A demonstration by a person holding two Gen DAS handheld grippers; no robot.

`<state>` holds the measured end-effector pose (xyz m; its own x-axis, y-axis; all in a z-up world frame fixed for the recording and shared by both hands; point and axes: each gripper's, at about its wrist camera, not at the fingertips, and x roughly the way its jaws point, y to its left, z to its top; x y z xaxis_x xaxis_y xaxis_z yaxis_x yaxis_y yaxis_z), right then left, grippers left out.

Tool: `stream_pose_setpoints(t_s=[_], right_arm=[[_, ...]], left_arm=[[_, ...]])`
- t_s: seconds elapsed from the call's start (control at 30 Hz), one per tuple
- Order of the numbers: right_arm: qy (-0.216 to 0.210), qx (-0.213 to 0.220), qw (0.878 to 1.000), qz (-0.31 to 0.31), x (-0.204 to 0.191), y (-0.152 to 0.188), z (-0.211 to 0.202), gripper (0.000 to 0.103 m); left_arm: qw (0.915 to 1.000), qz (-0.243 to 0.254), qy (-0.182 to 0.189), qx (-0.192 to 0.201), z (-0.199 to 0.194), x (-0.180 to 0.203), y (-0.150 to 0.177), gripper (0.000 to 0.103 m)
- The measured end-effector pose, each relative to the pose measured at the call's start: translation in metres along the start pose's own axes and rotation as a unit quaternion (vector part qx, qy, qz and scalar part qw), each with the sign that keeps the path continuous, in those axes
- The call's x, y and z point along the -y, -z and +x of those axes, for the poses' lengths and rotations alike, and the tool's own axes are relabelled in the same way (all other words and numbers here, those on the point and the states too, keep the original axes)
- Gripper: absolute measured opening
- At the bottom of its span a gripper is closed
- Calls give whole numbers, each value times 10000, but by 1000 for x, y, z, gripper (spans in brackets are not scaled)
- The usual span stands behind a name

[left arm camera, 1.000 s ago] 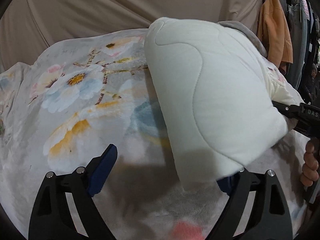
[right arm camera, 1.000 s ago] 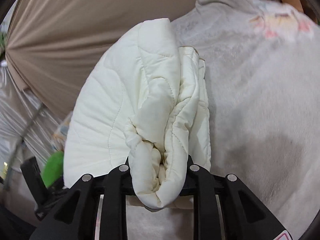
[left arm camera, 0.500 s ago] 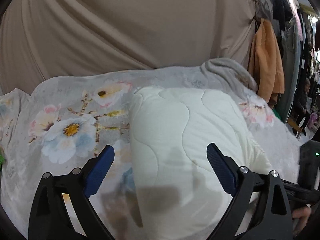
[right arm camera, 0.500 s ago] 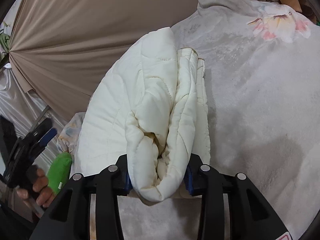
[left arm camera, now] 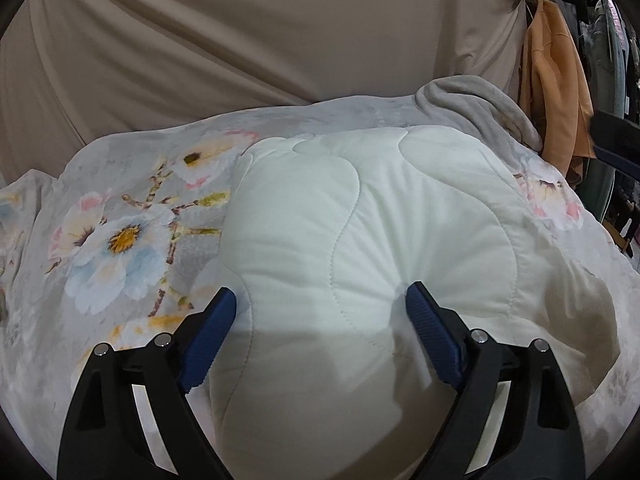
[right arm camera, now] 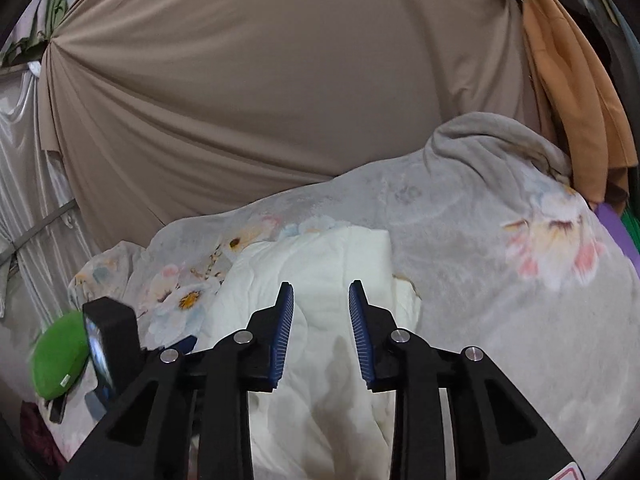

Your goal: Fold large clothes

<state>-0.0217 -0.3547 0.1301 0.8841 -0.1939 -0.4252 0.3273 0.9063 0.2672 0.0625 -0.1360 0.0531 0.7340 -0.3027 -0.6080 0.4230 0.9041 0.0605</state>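
Observation:
A cream quilted garment point(left arm camera: 360, 248) lies folded in a thick bundle on a floral blanket point(left arm camera: 120, 232). My left gripper point(left arm camera: 320, 312) is open, its blue pads astride the bundle's near part and pressing down into it. In the right wrist view the same garment point(right arm camera: 320, 264) lies below my right gripper point(right arm camera: 320, 300), which is open with a narrow gap and holds nothing. The left gripper's black body point(right arm camera: 108, 332) shows at the lower left of that view.
A beige curtain point(left arm camera: 260, 40) hangs behind the bed. Orange clothing point(left arm camera: 556, 80) hangs at the right. A grey blanket fold point(right arm camera: 492, 148) bunches at the far right corner. A green object point(right arm camera: 56, 360) sits at the left edge in the right wrist view.
The right gripper let go of the garment and pulled back above it. The bundle dropped flat onto the blanket. The left gripper moved over it and pressed into it.

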Motion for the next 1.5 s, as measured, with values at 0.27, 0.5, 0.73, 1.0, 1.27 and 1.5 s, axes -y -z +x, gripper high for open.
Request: stream_pose_setpoints(t_s=[0.27, 0.5, 0.73, 1.0, 1.27, 1.5], right_arm=[[751, -818, 9937, -176, 15, 18, 118, 18], [467, -1044, 9929, 315, 49, 45, 145, 14], [414, -1058, 9930, 320, 52, 51, 147, 14], [340, -683, 9958, 507, 52, 49, 118, 19], [27, -463, 9974, 543, 34, 85, 7, 25], [323, -841, 9951, 398, 37, 136, 13, 23]], left_arm=[[10000, -22, 57, 13, 9, -2, 3, 92], [9995, 250, -25, 211, 12, 13, 11, 95], [9994, 236, -82, 249, 20, 15, 17, 98], [9990, 185, -276, 311, 17, 16, 21, 98], [9993, -2, -272, 273, 13, 9, 20, 98], [9990, 58, -297, 318, 10, 11, 22, 98]])
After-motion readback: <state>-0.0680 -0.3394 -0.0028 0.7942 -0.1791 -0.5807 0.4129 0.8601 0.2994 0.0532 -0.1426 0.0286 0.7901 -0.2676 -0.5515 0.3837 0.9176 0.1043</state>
